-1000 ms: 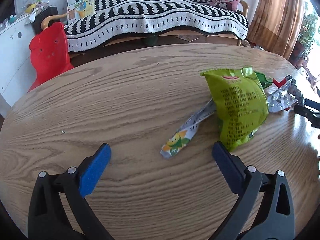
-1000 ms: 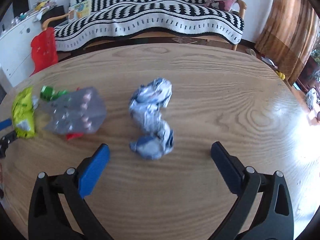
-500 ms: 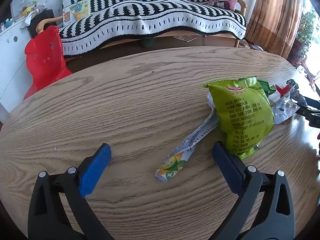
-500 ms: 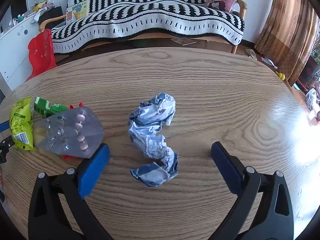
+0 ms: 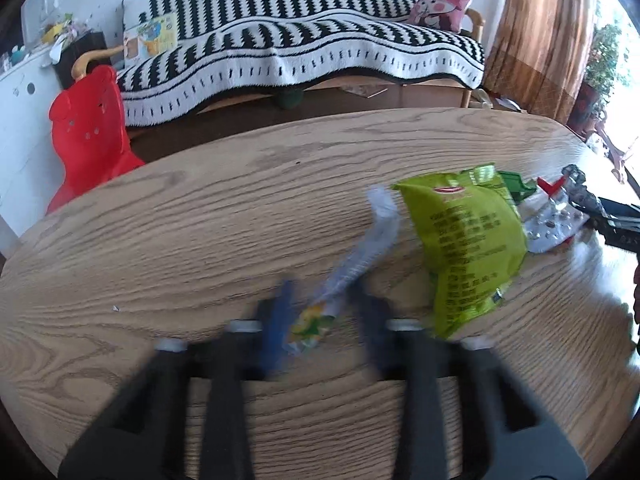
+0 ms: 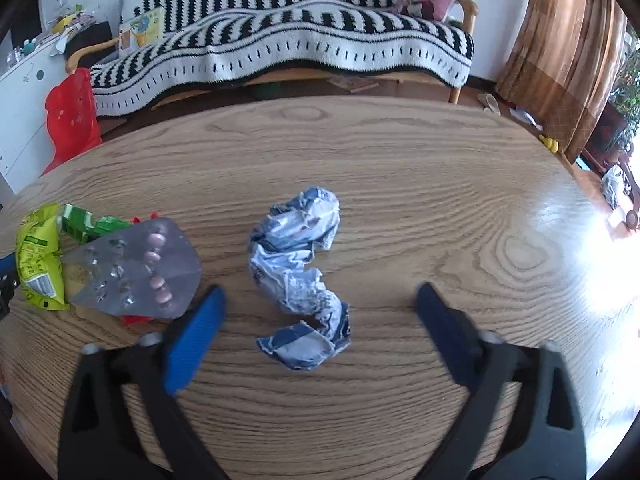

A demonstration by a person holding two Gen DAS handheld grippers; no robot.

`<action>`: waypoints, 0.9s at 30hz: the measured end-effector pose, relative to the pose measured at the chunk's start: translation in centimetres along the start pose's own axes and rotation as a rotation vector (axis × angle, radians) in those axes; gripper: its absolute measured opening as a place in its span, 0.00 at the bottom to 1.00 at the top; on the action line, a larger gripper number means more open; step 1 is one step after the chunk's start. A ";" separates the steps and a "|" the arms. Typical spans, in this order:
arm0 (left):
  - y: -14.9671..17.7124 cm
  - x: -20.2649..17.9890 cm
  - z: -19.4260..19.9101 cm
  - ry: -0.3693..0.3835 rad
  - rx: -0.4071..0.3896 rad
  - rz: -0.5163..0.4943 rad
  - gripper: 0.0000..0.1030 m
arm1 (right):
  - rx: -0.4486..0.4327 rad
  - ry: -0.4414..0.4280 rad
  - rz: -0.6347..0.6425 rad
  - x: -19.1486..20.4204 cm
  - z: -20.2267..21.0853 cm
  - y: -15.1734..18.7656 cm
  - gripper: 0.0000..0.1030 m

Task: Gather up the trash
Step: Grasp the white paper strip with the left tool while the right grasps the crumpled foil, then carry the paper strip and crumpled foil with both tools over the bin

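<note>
daylight from right; glare on table (image 6: 568,240); left hand-held gripper (image 5: 320,324) motion-blurred

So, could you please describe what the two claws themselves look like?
Both match. The right claw has black plastic arms with triangular cut-outs, small silver pivot pins, and bright blue pads on the fingers. The left claw is motion-blurred but shows the same parts.

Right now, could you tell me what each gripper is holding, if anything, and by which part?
The left gripper has shut on the near end of the long wrapper strip. The right gripper holds nothing yet; its jaws are closing around the crumpled blue wrapper.
</note>
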State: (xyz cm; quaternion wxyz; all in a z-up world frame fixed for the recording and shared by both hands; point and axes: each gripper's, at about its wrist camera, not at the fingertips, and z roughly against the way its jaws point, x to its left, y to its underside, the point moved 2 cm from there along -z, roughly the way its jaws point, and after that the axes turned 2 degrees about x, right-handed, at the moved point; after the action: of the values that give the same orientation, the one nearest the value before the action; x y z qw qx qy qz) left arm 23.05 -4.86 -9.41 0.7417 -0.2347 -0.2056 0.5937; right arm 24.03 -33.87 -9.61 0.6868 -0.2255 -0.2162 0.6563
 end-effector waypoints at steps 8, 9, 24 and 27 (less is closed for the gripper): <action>0.0 0.3 1.8 -0.007 -0.044 0.025 0.12 | -0.122 0.072 0.067 1.6 2.6 1.0 0.20; -0.1 0.3 2.0 -0.009 -0.048 0.027 0.12 | -0.143 0.093 0.093 2.2 3.0 1.1 0.20; -0.2 -1.0 4.7 0.069 -0.079 0.029 0.12 | -0.270 0.093 0.077 2.9 6.9 3.7 0.20; -0.3 -1.9 5.9 0.106 -0.104 0.035 0.12 | -0.292 0.103 0.076 3.1 8.0 4.7 0.20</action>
State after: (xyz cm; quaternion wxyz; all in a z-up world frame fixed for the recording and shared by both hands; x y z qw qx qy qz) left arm 19.46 -6.13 -4.51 0.7280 -0.3077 -0.1925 0.5816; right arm 15.67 -30.41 -5.91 0.6316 -0.3644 -0.2649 0.6310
